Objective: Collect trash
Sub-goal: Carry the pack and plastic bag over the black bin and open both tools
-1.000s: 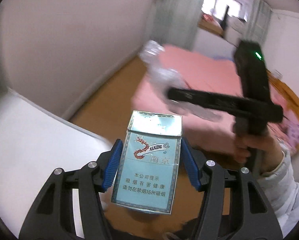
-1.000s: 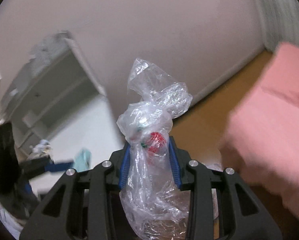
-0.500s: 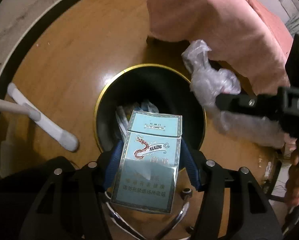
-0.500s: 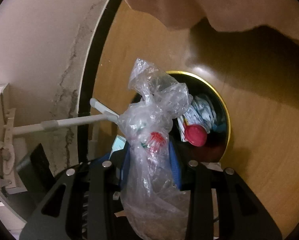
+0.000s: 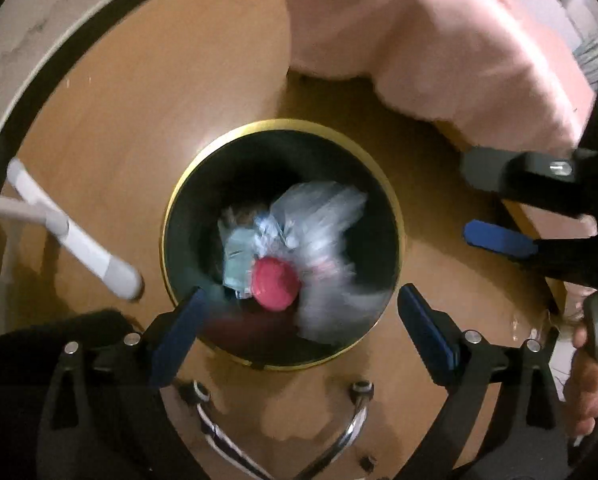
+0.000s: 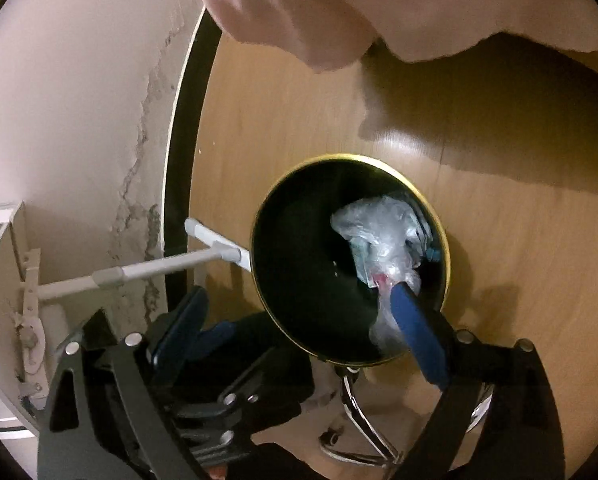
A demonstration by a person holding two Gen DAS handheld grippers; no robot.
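Over bin point(image 5: 171, 208): left gripper point(image 5: 299, 320), right gripper point(image 6: 299, 320) jaws just opened wide, empty; plastic bag point(image 5: 319, 216) dropped inside. Risk: bag snags right finger point(image 6: 415, 328), lifts out.

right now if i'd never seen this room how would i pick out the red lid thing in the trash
Find the round black bin with a gold rim standing on the wooden floor, near the hanging pink bedcover. Look down inside it, among the crumpled clear plastic bag and the pale blue pack. The red round lid is the only solid, brightly coloured disc there; all else is pale and crumpled.
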